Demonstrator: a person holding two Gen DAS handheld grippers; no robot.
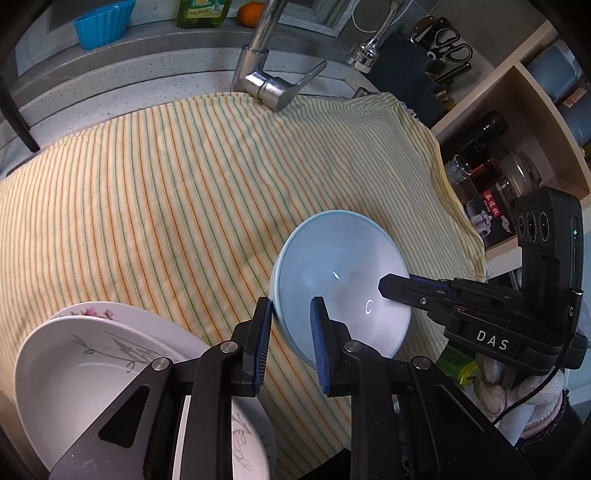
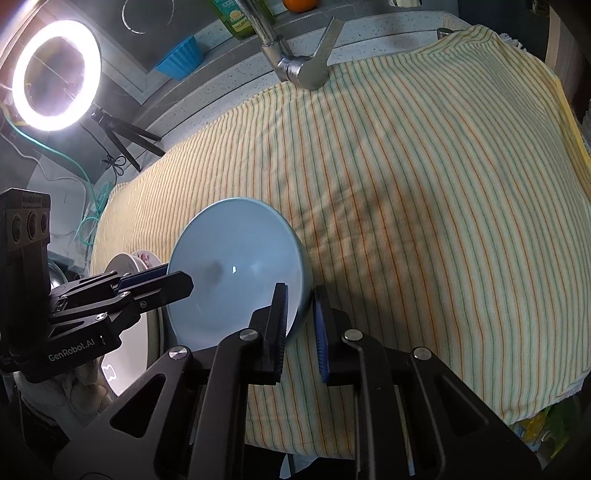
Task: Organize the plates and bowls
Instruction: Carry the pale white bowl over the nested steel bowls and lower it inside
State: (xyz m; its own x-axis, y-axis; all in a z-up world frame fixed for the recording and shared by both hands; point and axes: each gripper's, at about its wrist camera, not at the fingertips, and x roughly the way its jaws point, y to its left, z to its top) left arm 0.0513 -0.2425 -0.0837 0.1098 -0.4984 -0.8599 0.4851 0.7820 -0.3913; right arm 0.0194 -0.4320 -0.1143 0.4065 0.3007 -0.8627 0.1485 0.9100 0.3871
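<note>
The light blue bowl [image 1: 343,284], tilted above the striped cloth [image 1: 166,206] just beside the stacked plates [image 1: 85,365], is clamped at opposite rim edges by the left claw [image 1: 291,314] and right claw [image 2: 300,306]; slippage is risked if either thin grip is loosened or pulled unevenly.

Striped cloth [image 1: 155,192] fills centre frame; chrome faucet [image 1: 264,79] top centre; blue cup [image 1: 101,24] upper left; lit ring light [image 2: 55,74] upper left.

Striped cloth [image 1: 166,192] carries blue bowl [image 1: 343,266], stacked plates [image 1: 85,354].
</note>
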